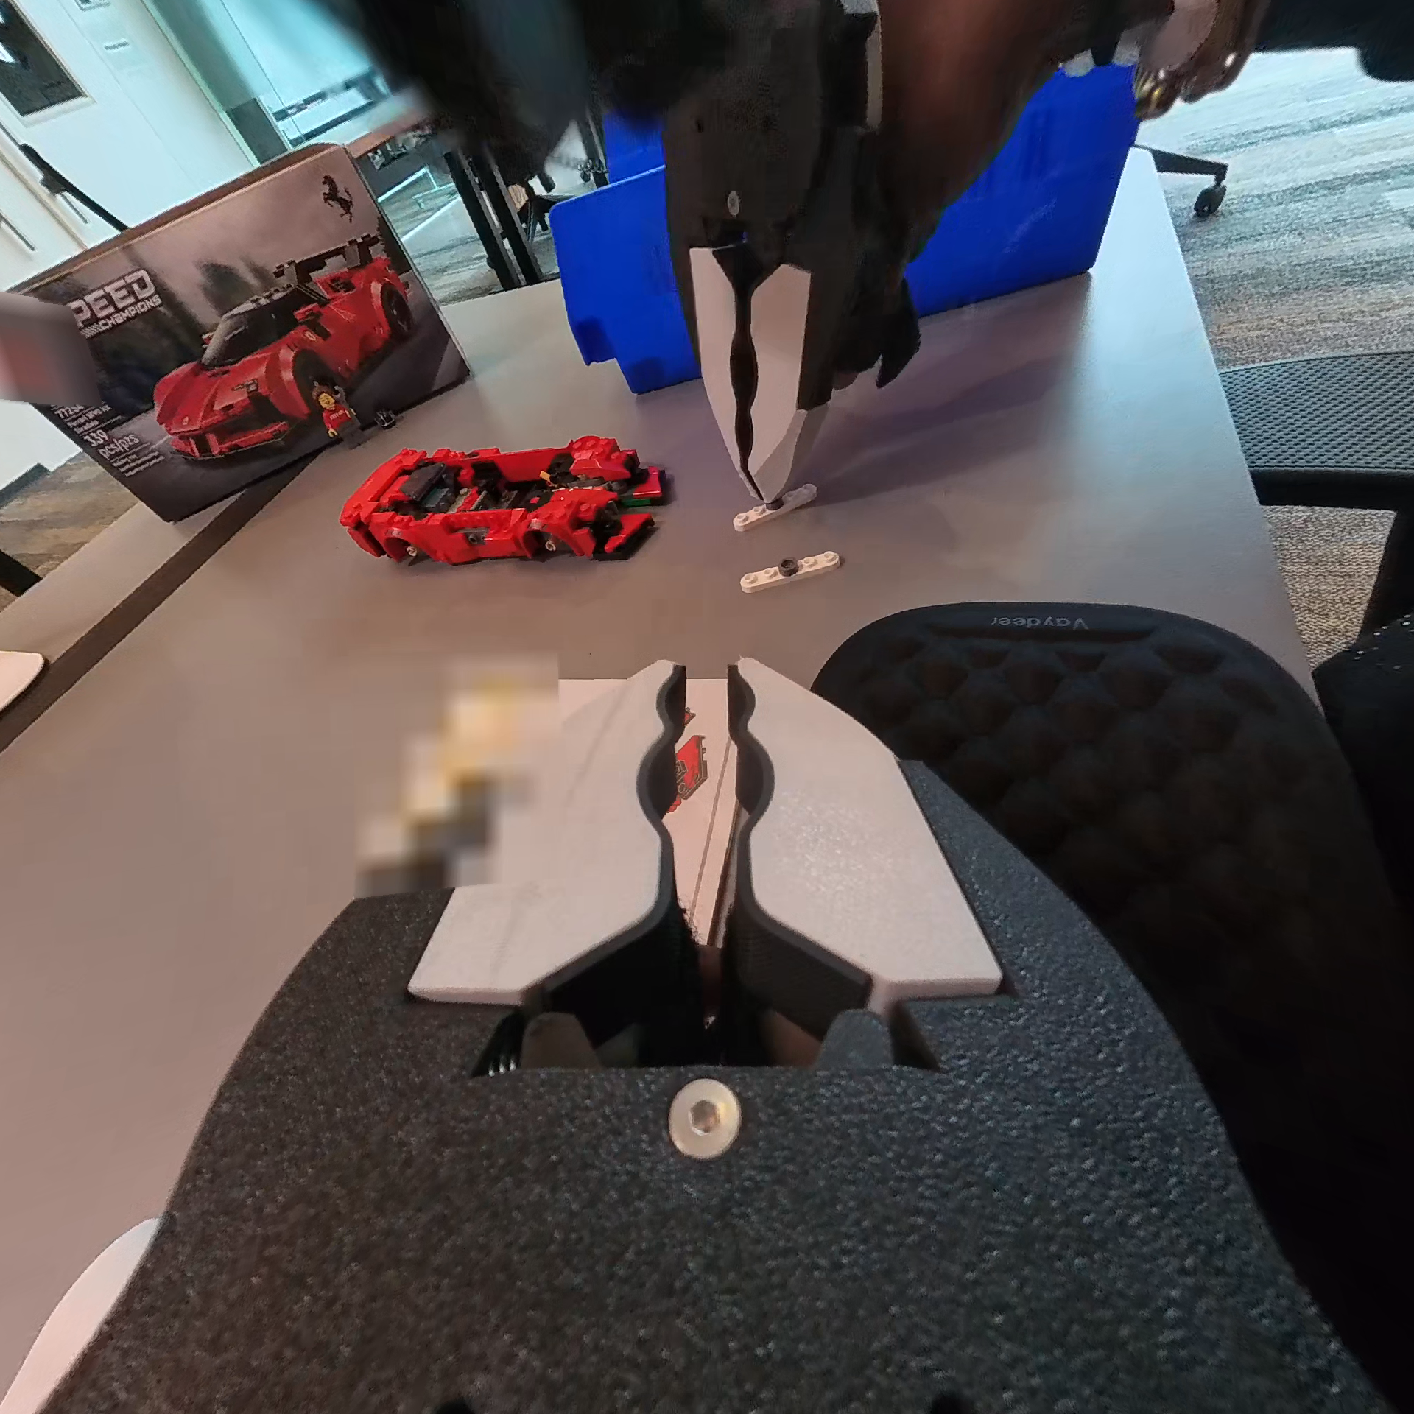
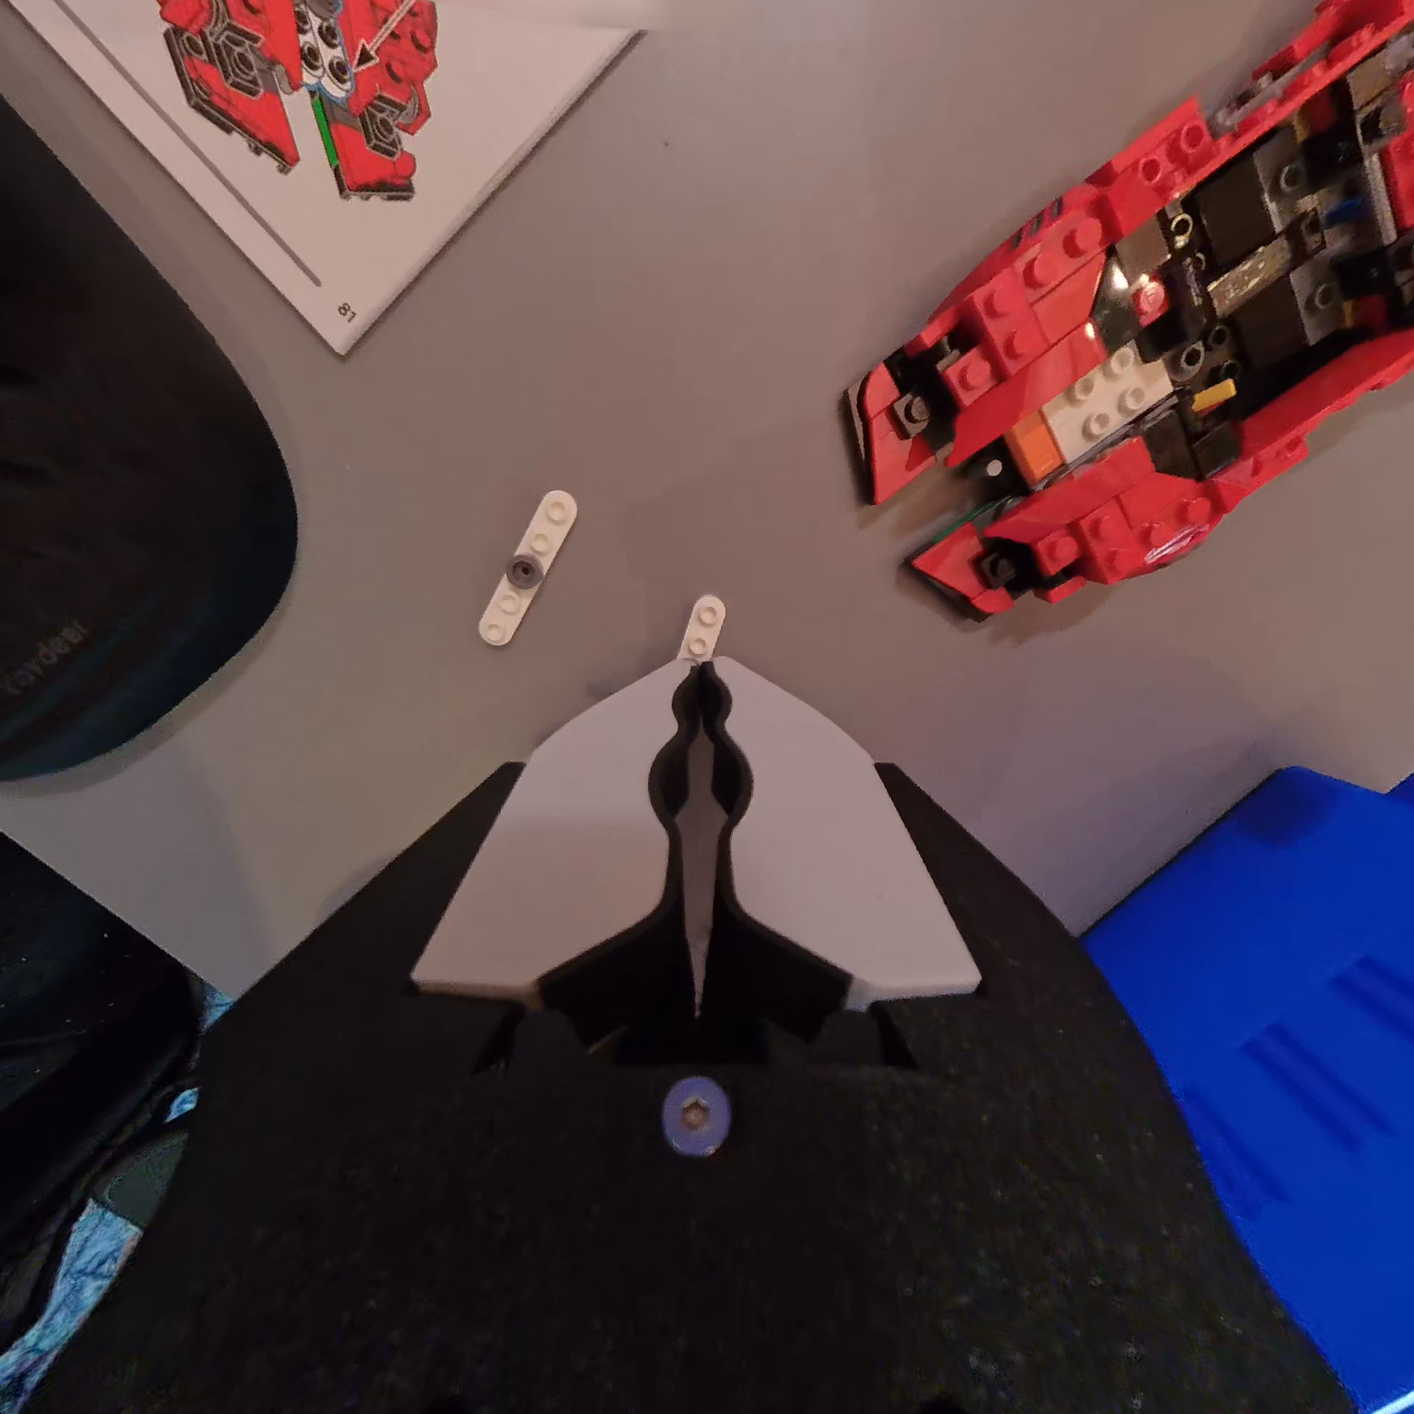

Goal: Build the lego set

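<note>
A partly built red lego car (image 1: 505, 497) lies on the grey table (image 1: 229, 765); it also shows in the right wrist view (image 2: 1148, 344). Two white rounded plates lie to its right. My right gripper (image 2: 700, 666) points down and is shut on the farther white plate (image 2: 705, 627), at its dark round stud; the pinch shows in the left wrist view (image 1: 761, 490). The nearer white plate (image 1: 790, 570) with a dark round stud lies free (image 2: 528, 568). My left gripper (image 1: 708, 677) hovers low over the instruction booklet (image 2: 321, 138), slightly open and empty.
The set's box (image 1: 245, 329) stands at the back left. A blue bin (image 1: 995, 214) sits behind the right gripper, near it in the right wrist view (image 2: 1262, 995). A black mesh chair back (image 1: 1071, 765) crowds the table's right edge. One gripper's finger ends stand about 15 cm off the other's.
</note>
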A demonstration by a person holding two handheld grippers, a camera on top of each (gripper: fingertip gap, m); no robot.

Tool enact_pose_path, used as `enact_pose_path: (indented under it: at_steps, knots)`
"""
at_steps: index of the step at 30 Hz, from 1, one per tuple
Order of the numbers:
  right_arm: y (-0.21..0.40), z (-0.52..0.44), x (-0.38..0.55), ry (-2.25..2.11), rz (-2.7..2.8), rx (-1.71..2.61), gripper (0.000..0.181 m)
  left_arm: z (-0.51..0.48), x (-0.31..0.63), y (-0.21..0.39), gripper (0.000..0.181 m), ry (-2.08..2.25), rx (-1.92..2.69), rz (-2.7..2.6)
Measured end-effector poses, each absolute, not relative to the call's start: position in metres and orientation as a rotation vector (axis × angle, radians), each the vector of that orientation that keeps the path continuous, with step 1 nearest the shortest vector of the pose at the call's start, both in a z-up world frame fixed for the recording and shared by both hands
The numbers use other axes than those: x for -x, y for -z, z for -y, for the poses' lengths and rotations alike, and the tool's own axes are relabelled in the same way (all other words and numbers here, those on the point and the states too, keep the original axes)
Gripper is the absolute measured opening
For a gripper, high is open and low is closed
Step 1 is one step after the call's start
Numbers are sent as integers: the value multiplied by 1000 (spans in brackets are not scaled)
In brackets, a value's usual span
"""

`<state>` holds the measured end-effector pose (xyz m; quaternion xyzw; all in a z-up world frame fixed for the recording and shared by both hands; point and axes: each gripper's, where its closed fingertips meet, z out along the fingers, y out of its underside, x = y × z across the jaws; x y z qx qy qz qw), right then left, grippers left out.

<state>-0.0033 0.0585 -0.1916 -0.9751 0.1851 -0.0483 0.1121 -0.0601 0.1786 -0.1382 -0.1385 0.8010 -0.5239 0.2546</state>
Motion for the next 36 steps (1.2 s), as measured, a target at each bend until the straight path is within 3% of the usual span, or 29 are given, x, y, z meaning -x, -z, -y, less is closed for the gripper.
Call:
enact_pose_path:
  at_steps: [1,24,25,26,36]
  knots:
    - [192,-59,3,141,-561,2855,1,-179,60,138,10,1421,375,-2177]
    - [180,-73,1,260,-936,2589,0,-179,59,142,10,1389,377,-2190]
    - [176,-72,-2,284,-930,2572,7,-179,59,142,10,1387,375,-2190]
    - [172,-72,-3,303,-931,2556,26,-179,59,142,10,1385,373,-2192]
    - [131,-69,-4,385,-810,2412,52,-179,58,143,11,1373,380,-2190]
